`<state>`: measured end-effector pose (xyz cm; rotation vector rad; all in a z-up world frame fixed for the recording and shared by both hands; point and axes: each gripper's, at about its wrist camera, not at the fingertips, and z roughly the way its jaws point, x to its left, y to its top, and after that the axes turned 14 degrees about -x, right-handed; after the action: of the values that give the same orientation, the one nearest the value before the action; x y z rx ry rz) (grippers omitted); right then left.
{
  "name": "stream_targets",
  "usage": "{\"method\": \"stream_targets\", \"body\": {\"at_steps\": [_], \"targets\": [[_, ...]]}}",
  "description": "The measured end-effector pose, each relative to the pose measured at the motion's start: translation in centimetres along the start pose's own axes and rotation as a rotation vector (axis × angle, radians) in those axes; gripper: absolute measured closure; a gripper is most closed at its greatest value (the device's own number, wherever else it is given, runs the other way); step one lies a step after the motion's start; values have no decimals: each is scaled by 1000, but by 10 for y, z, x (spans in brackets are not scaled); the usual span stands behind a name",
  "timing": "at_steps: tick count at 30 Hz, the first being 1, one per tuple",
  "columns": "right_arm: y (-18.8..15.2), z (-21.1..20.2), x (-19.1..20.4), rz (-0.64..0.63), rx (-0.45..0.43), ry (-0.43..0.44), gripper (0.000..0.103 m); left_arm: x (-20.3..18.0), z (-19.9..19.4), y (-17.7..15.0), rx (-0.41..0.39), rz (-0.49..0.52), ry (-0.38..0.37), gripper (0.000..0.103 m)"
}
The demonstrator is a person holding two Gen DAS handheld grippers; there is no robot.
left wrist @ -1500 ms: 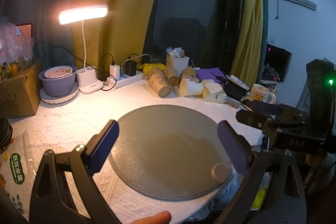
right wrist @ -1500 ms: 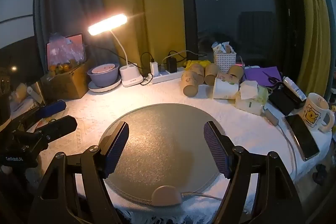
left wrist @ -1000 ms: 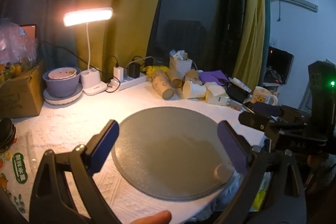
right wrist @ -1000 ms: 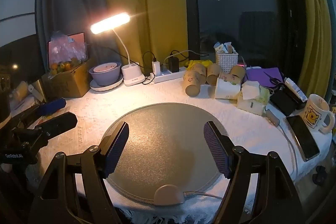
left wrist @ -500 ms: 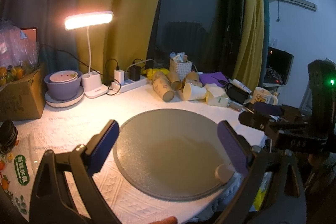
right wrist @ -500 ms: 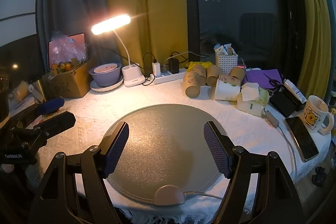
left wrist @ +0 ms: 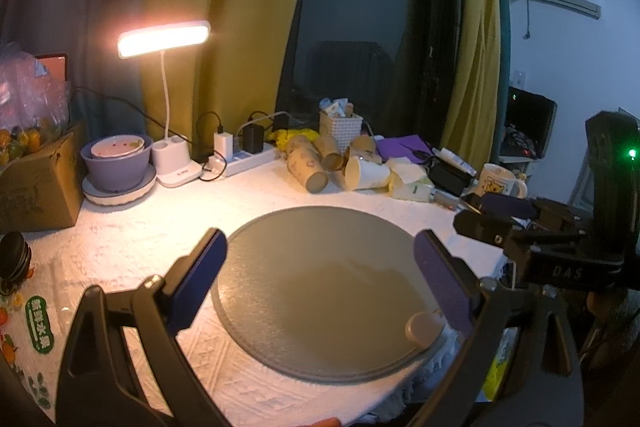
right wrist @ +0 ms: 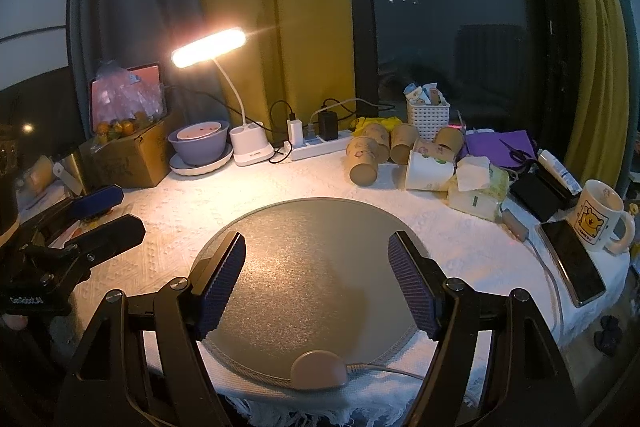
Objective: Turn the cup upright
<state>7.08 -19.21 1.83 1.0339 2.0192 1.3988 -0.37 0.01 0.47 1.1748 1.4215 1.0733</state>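
Left gripper, right gripper hover level over round mat; fingers apart, holding nothing.

A home: curtains, desk lamp, cluttered table

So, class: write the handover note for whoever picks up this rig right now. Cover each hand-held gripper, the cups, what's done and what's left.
Left hand-held gripper: open, empty, hovering over the round grey mat.
Right hand-held gripper: open, empty, over the same mat.
Paper cups: lying on their sides in a pile at the back of the table, beside the white basket. The white cup lies at the front of the pile.
Done: nothing; no cup grasped.
Left: pick a cup and stand it upright.
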Motion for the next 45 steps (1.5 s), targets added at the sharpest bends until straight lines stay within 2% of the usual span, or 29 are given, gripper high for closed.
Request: {"method": "stream_targets", "body": {"at_steps": [35,45], "targets": [[-2,-1,2,-4,-1,1,26,-1,0,-4,0,-5,-2,8],[-7,9,3,5,24,7,26,-1,12,-9,31,-14,2,8]]}}
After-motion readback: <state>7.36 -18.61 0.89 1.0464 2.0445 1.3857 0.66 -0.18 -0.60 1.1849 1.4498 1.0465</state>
